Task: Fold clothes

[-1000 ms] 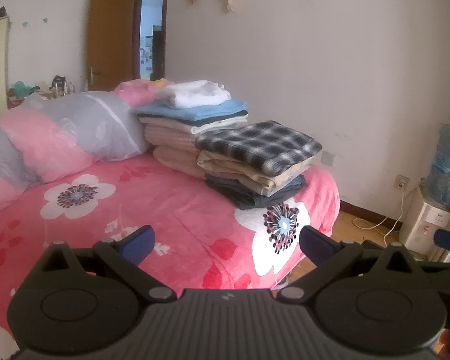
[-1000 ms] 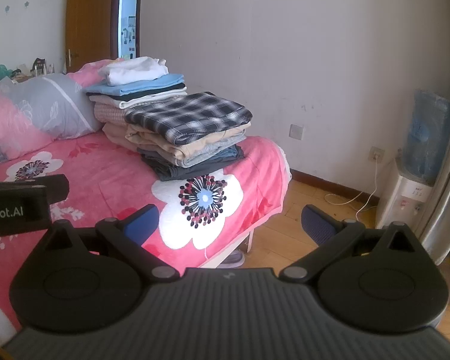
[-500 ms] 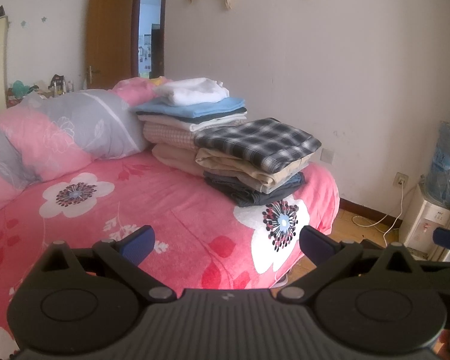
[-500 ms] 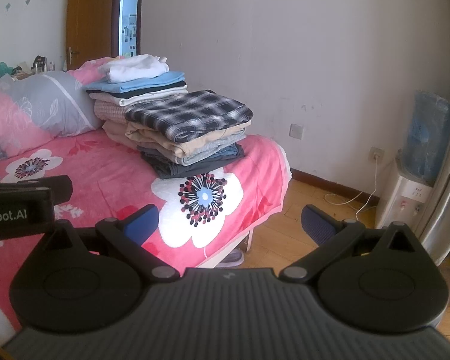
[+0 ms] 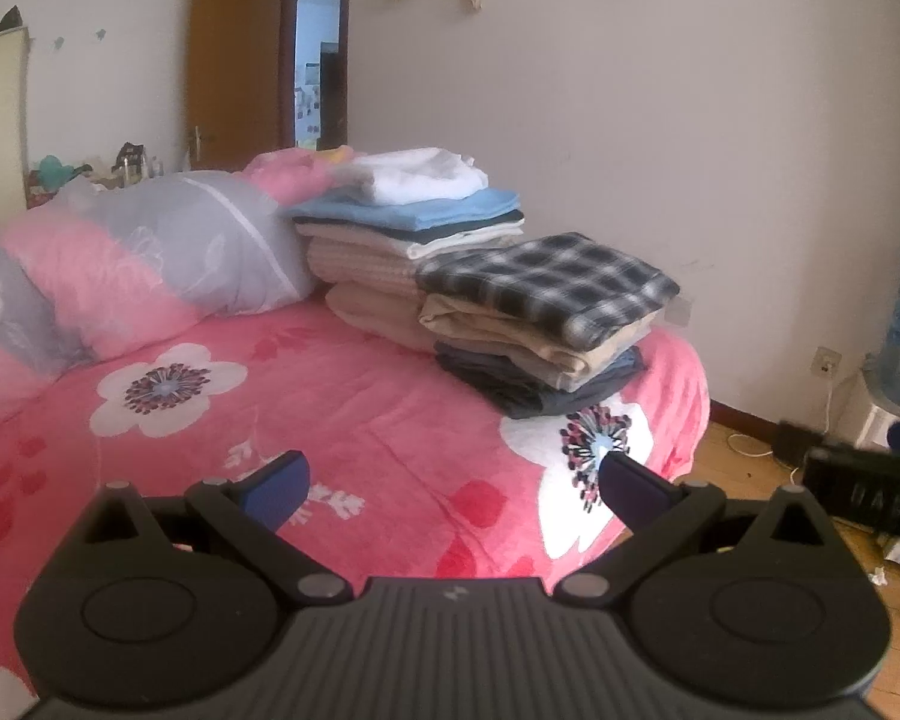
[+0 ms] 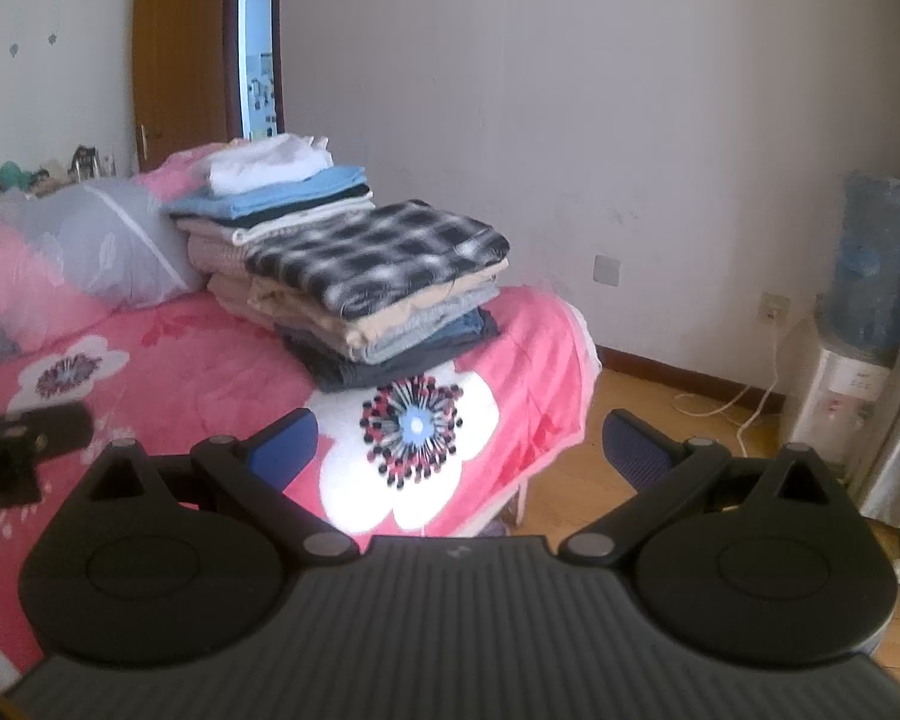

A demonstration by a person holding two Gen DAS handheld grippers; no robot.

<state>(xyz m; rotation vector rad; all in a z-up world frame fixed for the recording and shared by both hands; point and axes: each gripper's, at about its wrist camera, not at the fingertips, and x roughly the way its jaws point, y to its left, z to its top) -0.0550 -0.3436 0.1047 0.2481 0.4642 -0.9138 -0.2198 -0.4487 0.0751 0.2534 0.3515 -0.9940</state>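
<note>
Two stacks of folded clothes sit on the far right part of the bed: a plaid shirt tops the nearer stack, a white garment the farther, taller one beside the grey-and-pink pillow. My left gripper hangs over the pink flowered cover with its jaws wide apart, holding nothing. My right gripper is spread the same way, empty, above the bed's near right corner. A water dispenser stands by the wall at far right.
</note>
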